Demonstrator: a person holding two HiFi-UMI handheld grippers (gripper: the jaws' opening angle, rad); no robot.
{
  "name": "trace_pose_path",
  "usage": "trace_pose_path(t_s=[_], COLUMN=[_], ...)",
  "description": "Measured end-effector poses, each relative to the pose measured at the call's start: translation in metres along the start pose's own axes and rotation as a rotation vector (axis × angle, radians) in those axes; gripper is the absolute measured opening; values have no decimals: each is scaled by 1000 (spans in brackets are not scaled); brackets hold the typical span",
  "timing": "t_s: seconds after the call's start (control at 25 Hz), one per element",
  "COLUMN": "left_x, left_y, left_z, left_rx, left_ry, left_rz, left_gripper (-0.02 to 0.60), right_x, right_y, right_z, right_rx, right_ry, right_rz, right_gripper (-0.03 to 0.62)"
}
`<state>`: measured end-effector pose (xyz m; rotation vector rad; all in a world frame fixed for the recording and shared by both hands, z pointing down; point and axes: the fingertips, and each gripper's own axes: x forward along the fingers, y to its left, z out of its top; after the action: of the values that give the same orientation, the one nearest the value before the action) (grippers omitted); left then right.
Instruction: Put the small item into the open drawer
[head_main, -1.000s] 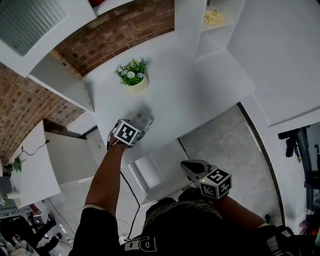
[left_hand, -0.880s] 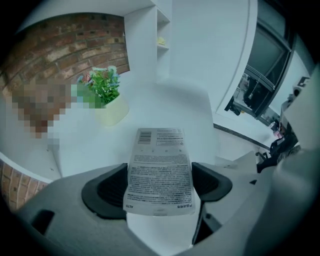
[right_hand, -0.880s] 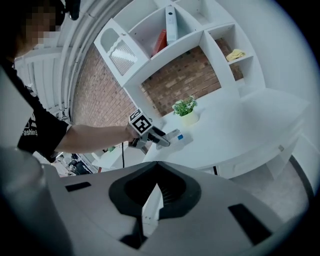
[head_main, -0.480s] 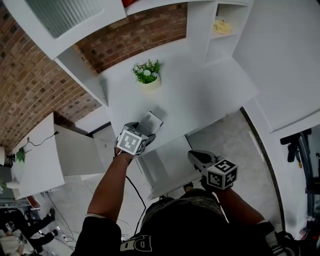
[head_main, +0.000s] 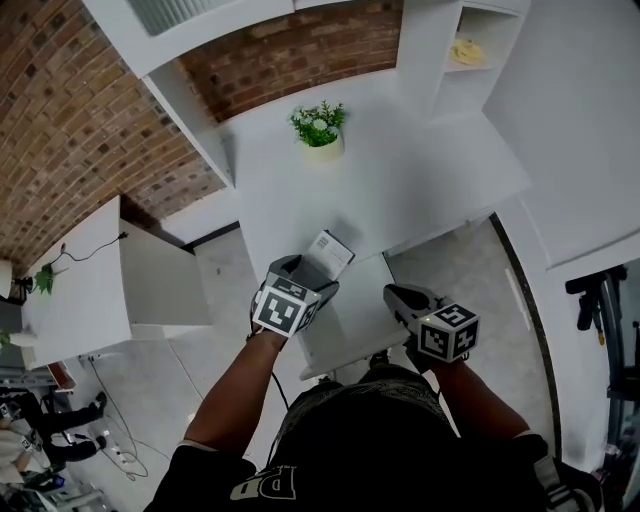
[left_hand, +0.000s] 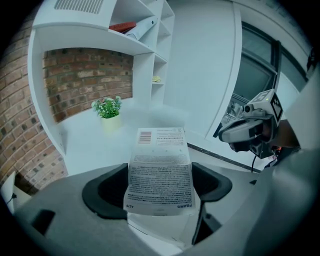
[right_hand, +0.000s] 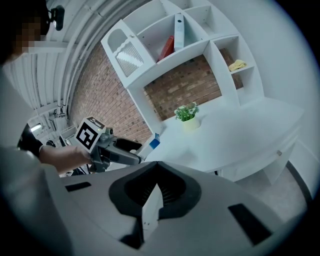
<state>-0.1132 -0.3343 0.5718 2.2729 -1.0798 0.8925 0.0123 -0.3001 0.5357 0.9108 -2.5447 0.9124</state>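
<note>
The small item is a white printed box (head_main: 331, 252), and my left gripper (head_main: 318, 270) is shut on it. The box (left_hand: 160, 165) stands up between the two dark jaws, just past the desk's near edge and above the open white drawer (head_main: 345, 330). My right gripper (head_main: 395, 297) sits at the drawer's right side. In the right gripper view its jaws (right_hand: 154, 192) meet on a thin white panel (right_hand: 151, 212), which looks like the drawer's edge. That view also shows the left gripper (right_hand: 112, 152) with the box (right_hand: 152, 143).
A white desk (head_main: 400, 190) carries a potted plant (head_main: 320, 125) at the back, in front of a brick wall (head_main: 290, 50). Shelves (head_main: 465, 50) with a yellow thing rise at the back right. A low white cabinet (head_main: 80, 290) stands to the left, over grey floor (head_main: 460, 270).
My left gripper has carried the box from above the desk back to its near edge, over the drawer. The right gripper has stayed at the drawer.
</note>
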Motion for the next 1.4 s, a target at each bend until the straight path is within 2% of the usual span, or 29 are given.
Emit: trace_pose_path(t_s=[0.2, 0.48, 0.84, 1.16, 1.4], left_x=[4, 38, 90, 150, 196], left_y=[-26, -46, -61, -64, -63], left_z=[-35, -98, -148, -188, -217], left_rx=[19, 173, 309, 350, 409], left_ry=[41, 172, 287, 384, 467], left_rz=[-4, -6, -48, -83, -134], left_gripper=[402, 402, 402, 402, 402], right_x=[4, -3, -13, -12, -16], right_y=[9, 5, -17, -8, -23], right_z=[-5, -16, -24, -50, -66], right_rx=[-12, 3, 28, 22, 54], right_ry=[8, 19, 32, 120, 167], right_rz=[22, 6, -33, -8, -20], right_gripper=[6, 6, 6, 6, 6])
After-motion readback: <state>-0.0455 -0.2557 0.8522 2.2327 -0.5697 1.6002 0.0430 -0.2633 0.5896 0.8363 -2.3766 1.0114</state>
